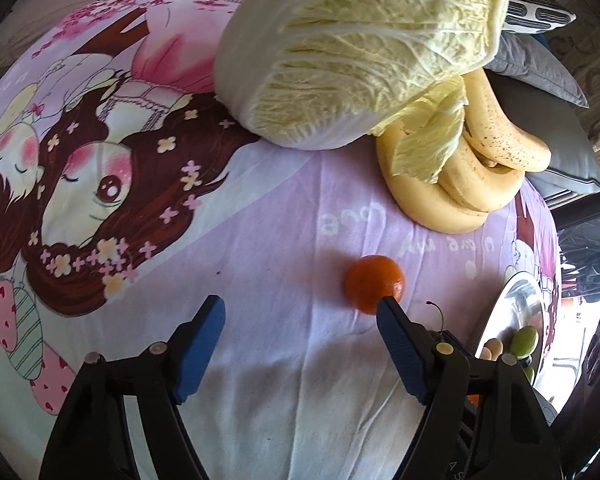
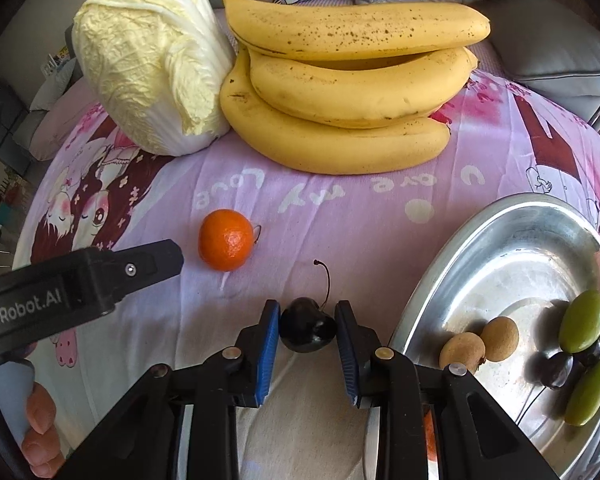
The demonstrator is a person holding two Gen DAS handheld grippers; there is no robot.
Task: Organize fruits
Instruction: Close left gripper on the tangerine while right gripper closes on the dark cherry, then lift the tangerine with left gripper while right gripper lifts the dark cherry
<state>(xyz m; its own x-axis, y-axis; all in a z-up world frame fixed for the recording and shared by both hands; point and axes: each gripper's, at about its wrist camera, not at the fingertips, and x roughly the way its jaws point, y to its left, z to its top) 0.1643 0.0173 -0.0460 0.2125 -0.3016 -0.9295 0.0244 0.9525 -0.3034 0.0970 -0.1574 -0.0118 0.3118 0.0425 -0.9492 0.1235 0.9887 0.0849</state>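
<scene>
A dark cherry (image 2: 307, 329) with a curved stem sits between the blue pads of my right gripper (image 2: 307, 334), which is shut on it just above the pink cartoon bedsheet (image 2: 340, 216). A small orange tangerine (image 2: 226, 239) lies to the left on the sheet; in the left wrist view the tangerine (image 1: 374, 283) is just beyond my right fingertip. My left gripper (image 1: 302, 308) is open and empty above the sheet. A metal plate (image 2: 500, 264) at right holds two longans (image 2: 480, 342), green fruits (image 2: 583, 321) and dark fruits (image 2: 558, 369).
A bunch of bananas (image 2: 352, 80) and a napa cabbage (image 2: 148, 60) lie at the far side of the sheet. Grey cushions (image 2: 560, 40) sit behind them. The plate's rim (image 1: 512, 312) shows at the right of the left wrist view.
</scene>
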